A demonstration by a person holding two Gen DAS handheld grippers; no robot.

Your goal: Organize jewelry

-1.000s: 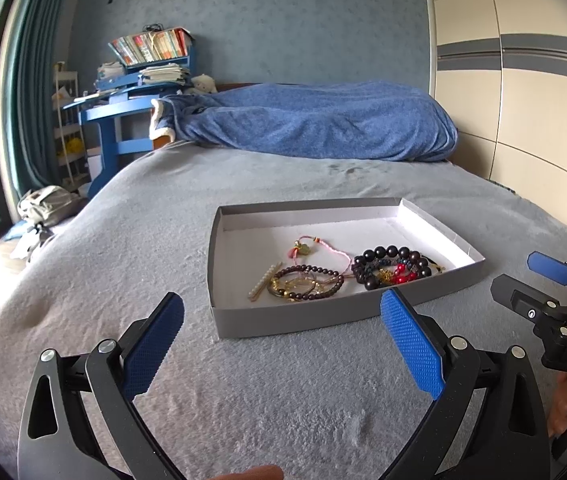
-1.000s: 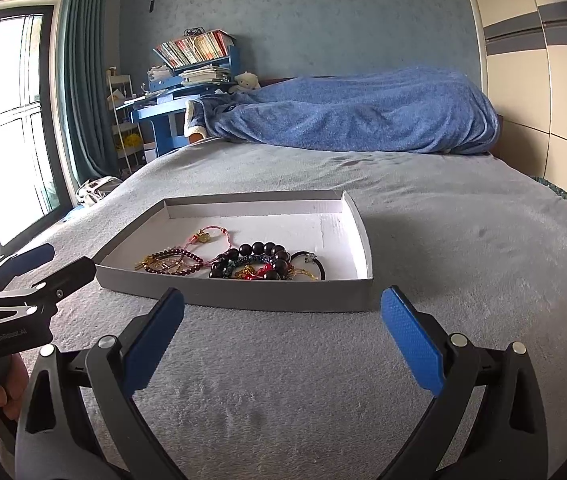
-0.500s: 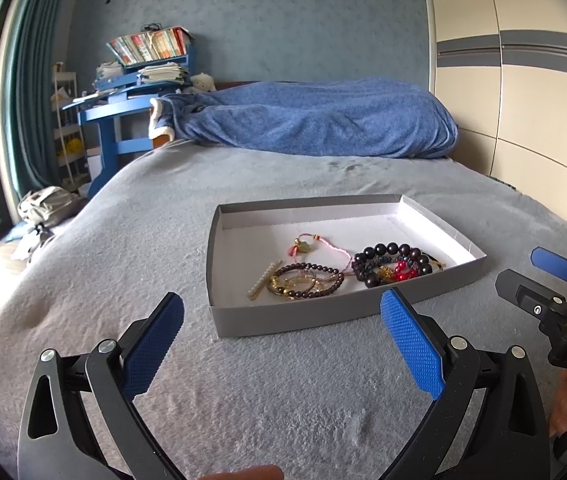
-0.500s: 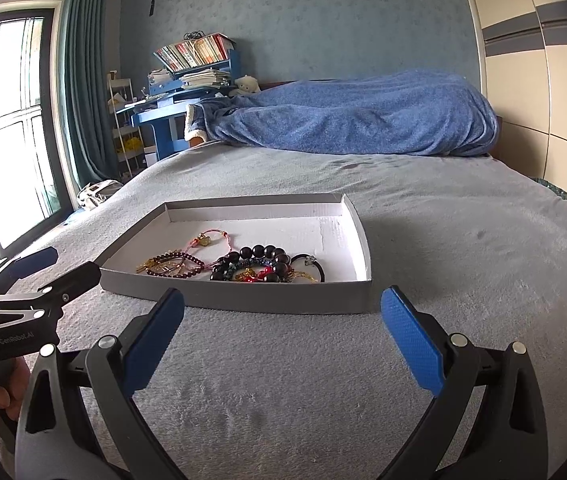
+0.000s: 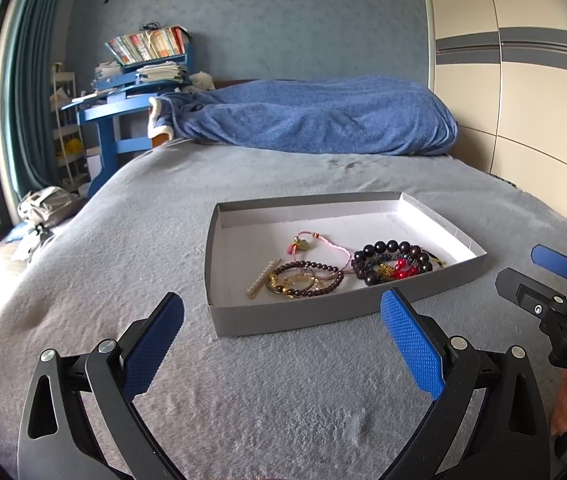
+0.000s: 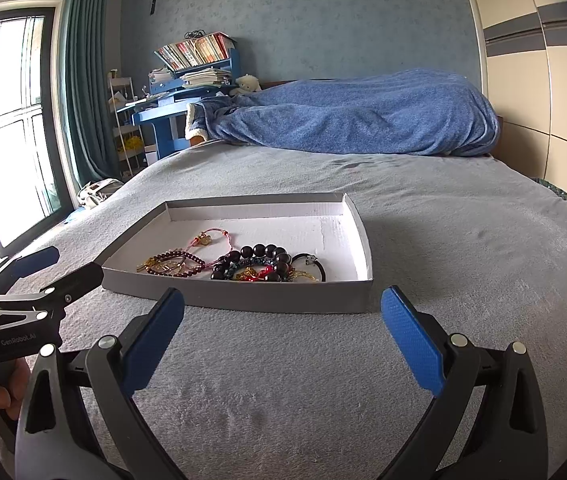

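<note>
1. The left gripper (image 5: 281, 344) hangs over the grey bedspread (image 5: 131, 240) just short of the tray's near wall, its blue pads spread wide with nothing between them and nothing touched.
2. The grey tray (image 5: 315, 312) lies flat on the bedspread between the two grippers, its long axis running left to right across the bed.
3. Near the tray's front left corner lies a pale hair clip (image 5: 261, 278), its long axis slanting away toward the far right.
4. Just right of it rests a dark red bead bracelet (image 5: 307, 278) tangled with gold pieces, and a pink cord bracelet (image 5: 319, 242) lies behind it toward the tray's middle.
5. Along the near wall, further right, a large dark bead bracelet (image 5: 393, 260) sits on red and gold pieces, with a black hair tie (image 6: 315, 264) touching its right side.
6. The right gripper (image 6: 281, 344) hovers over the bedspread before the tray's near wall, fingers wide apart, holding nothing.
</note>
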